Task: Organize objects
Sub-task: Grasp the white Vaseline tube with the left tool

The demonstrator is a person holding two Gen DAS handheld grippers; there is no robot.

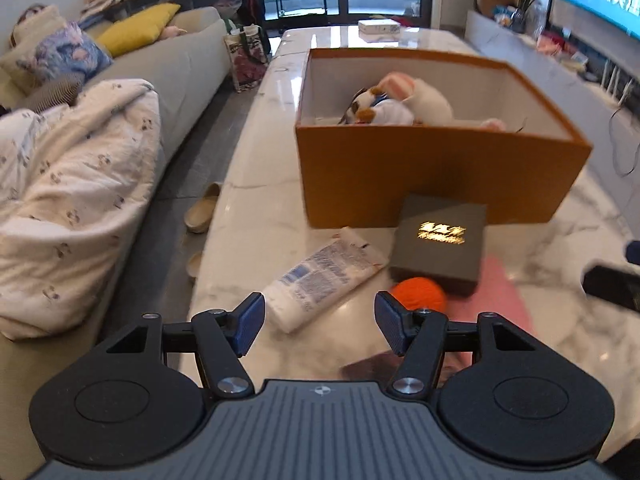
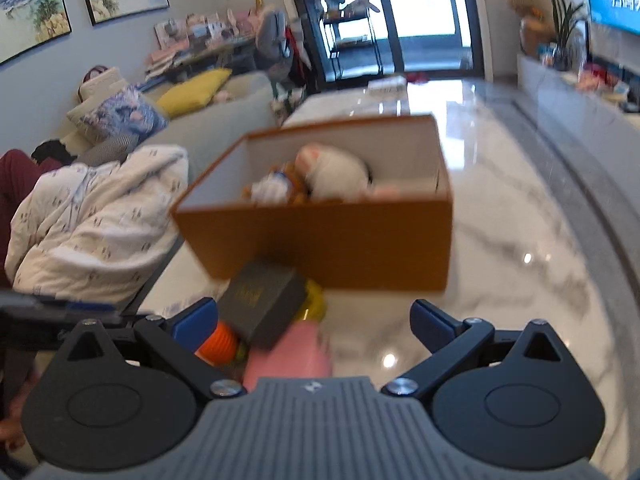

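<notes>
Above marble table [image 1: 256, 184], both tongs, L [image 1: 319, 322] & R [image 2: 314, 326], angled down, apart, empty.

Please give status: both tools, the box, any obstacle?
Left tool open, empty. Right tool open, empty. Orange box holds plush toys. Dark box leans against it.

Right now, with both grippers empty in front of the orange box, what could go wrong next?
1. The dark box leans on the orange ball and a pink item; pulling one could shift the others.
2. The ball could roll away once freed.
3. The white tube lies flat on the glossy marble table, so the left gripper's open jaws may skid off it.
</notes>
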